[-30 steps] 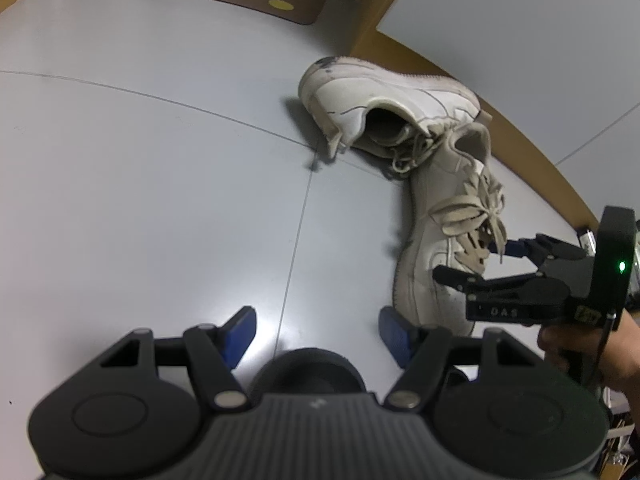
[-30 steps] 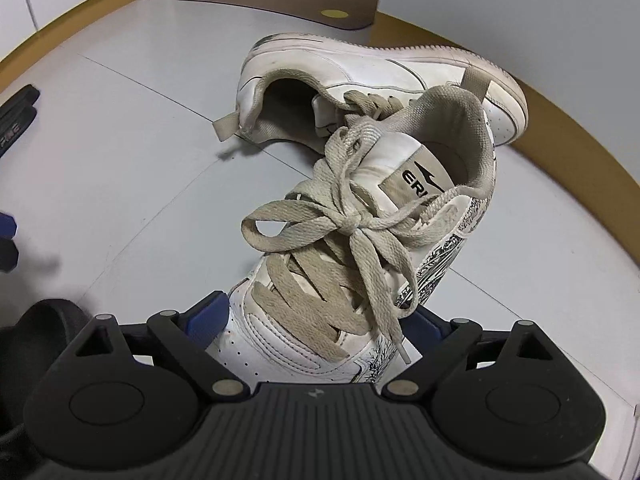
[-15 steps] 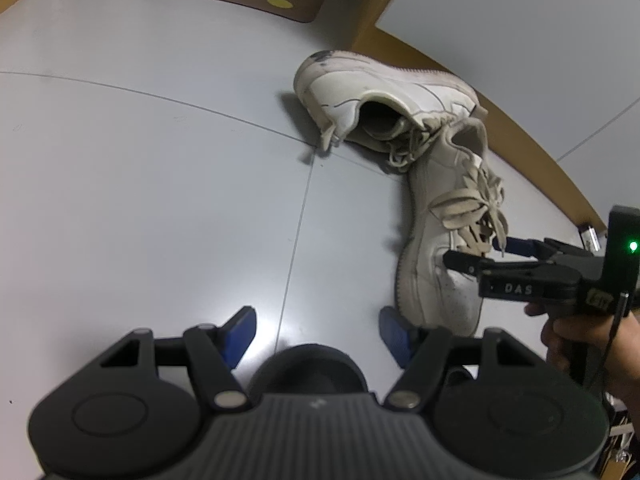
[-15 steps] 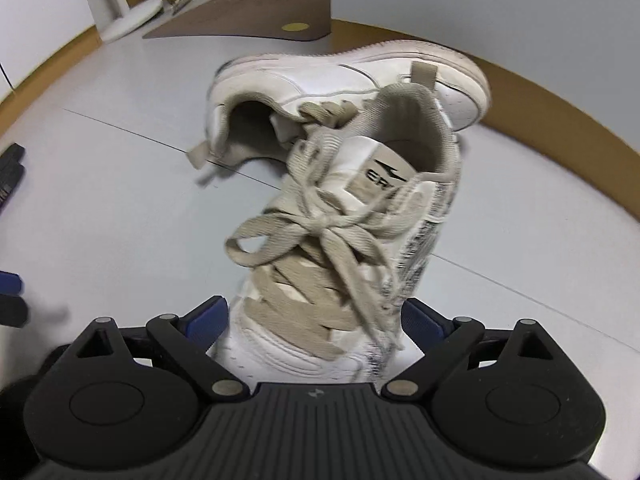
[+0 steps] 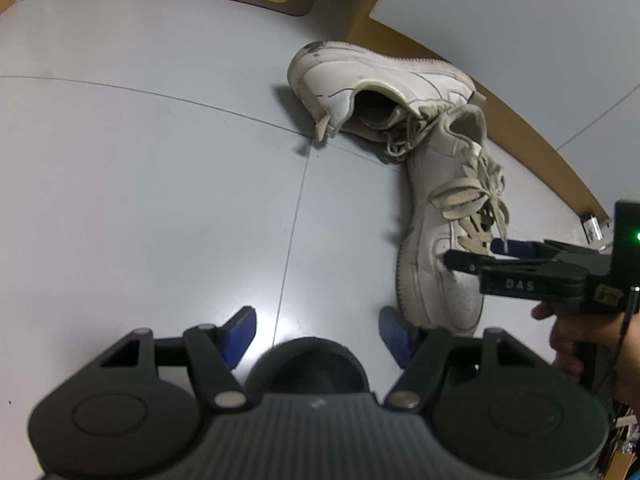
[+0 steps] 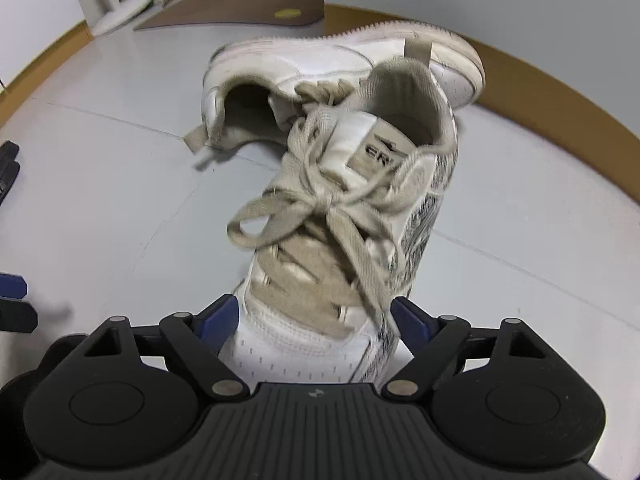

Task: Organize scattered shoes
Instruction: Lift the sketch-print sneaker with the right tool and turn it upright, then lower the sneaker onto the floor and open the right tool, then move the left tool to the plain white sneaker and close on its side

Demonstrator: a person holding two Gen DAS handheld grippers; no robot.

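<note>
Since a second ago right gripper (image 6: 316, 322) has closed in low, fingers spread astride near sneaker's (image 5: 444, 232) toe, heel at 12 o'clock against tipped second sneaker (image 5: 380, 80) on floor (image 5: 140, 160); left gripper (image 5: 316, 330) spread, idle; light, soft-sided, laces floppy—grip firm forefoot.

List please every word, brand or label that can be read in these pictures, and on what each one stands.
"DAS": on the side of the right hand-held gripper.
"ER", rest hidden by laces: on the tongue label of the near sneaker.
Small yellow sticker on the same hand-held gripper: too small to read.
</note>
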